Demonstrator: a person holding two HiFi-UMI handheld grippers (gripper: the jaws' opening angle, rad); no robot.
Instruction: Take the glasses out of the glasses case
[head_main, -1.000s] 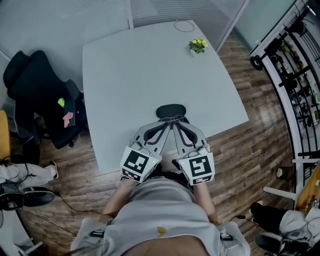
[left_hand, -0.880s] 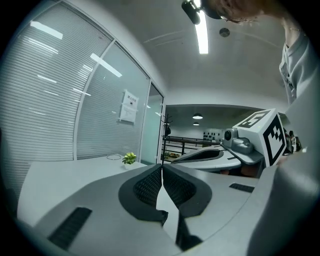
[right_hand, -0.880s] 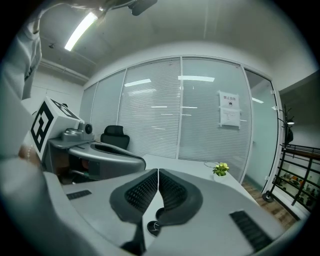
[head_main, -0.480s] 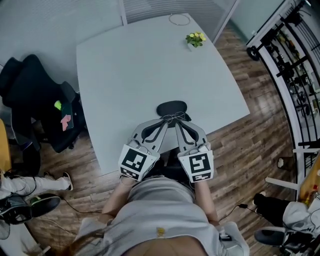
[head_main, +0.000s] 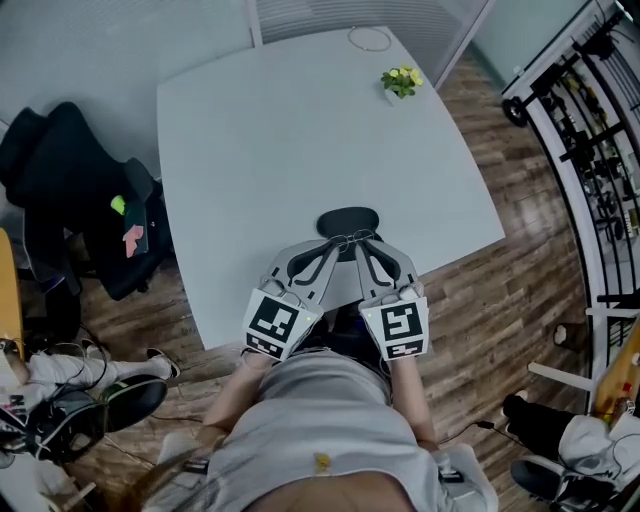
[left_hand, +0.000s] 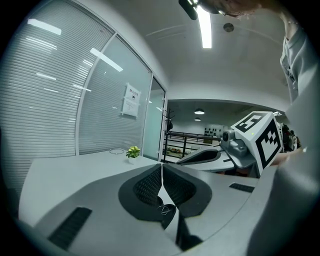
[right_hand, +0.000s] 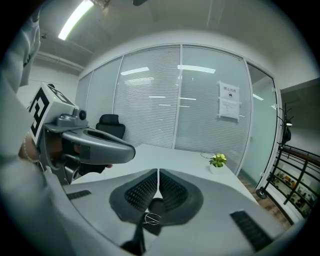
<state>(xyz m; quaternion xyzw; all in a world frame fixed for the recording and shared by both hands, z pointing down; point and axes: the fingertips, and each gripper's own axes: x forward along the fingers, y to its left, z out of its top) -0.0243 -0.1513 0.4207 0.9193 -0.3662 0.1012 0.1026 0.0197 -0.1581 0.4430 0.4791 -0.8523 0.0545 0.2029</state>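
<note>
Left gripper view shows me the left gripper (left_hand: 161, 170) with its jaws pressed together on a thin loop of the glasses (left_hand: 161, 209) low in the seam. The right gripper (right_hand: 158, 172) reads the same, its pads closed on a bit of wire frame. In the head view the glasses span the two converging tips, long axis left to right near the table (head_main: 260, 150) front edge, and just beyond them the dark oval glasses case (head_main: 348, 218) lies flat, also left to right; I cannot tell whether it is open or what it holds.
</note>
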